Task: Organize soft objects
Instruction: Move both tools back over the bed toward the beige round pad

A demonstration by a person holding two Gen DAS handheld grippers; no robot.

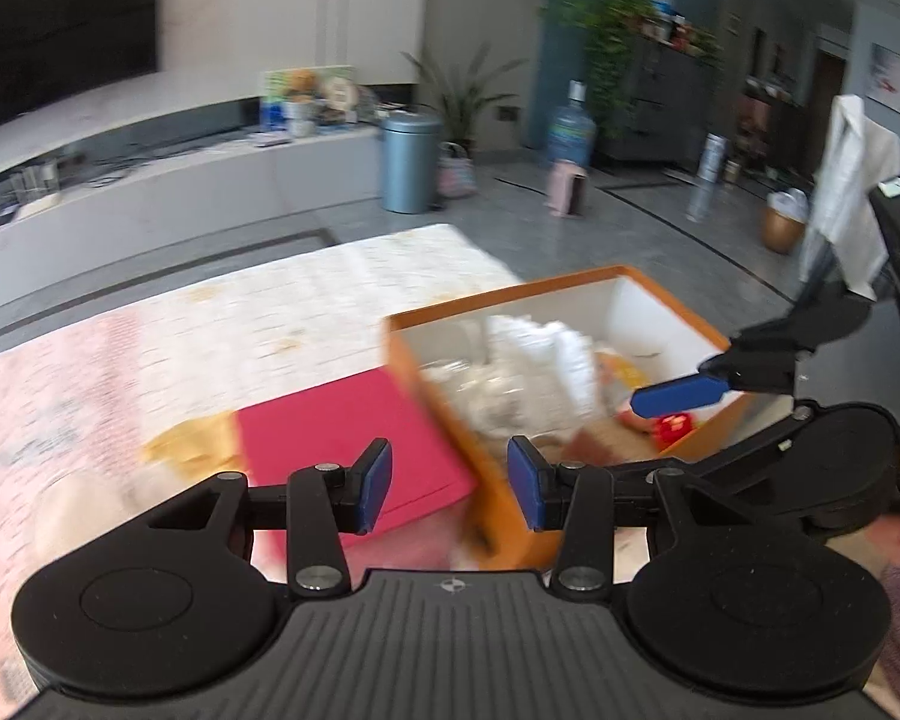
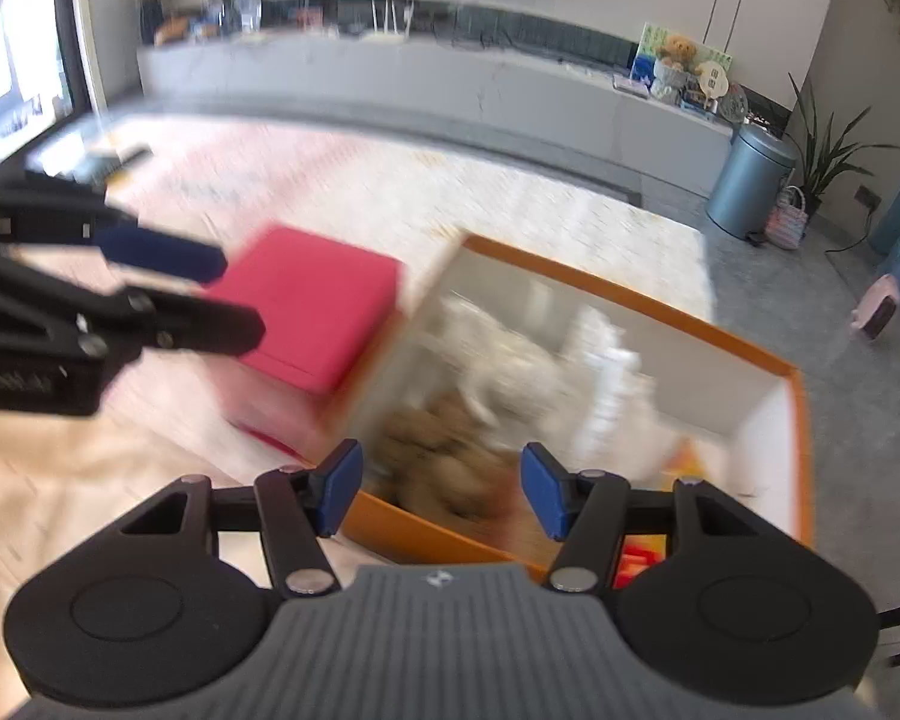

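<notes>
Patterned cloth covers the table (image 1: 222,324), where an orange box (image 1: 546,291) sits right of a red box (image 2: 312,306), holding blurred white, perhaps plush, soft objects (image 2: 510,360). Both the left gripper (image 1: 449,483) and right gripper (image 2: 442,489) hover near it, jaws apart and empty.

Orange box (image 2: 801,450) open-topped, part filled; red box (image 2: 312,306) touches its left wall.
</notes>
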